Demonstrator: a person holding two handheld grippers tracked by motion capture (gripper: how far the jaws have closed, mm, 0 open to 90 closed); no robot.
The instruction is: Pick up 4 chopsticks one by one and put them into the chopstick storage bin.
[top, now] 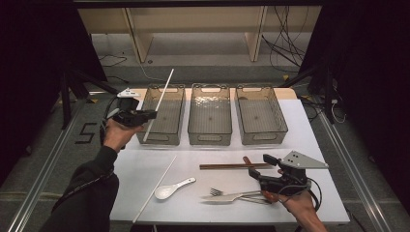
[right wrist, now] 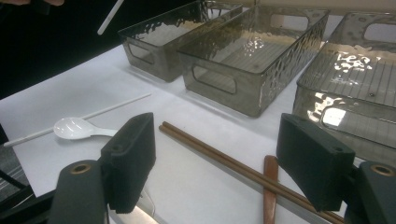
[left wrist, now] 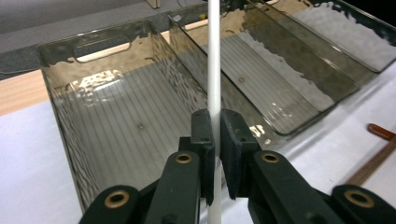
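My left gripper (top: 145,116) is shut on a long white stick (top: 159,101), held slanted over the front of the left clear bin (top: 181,116). In the left gripper view the stick (left wrist: 214,70) rises upright between the pressed pads (left wrist: 205,135), above that bin (left wrist: 60,116). My right gripper (top: 258,165) rests at the table's right front, open, with nothing between its fingers (right wrist: 130,158). A pair of brown chopsticks (right wrist: 219,158) lies on the table just beyond its jaws.
Three clear bins stand in a row, with the middle bin (top: 209,140) and the right bin (top: 280,121) both bare. On the white table lie a second white stick (top: 154,188), a white spoon (top: 169,191), the brown chopsticks (top: 234,166), a fork and knife (top: 227,195).
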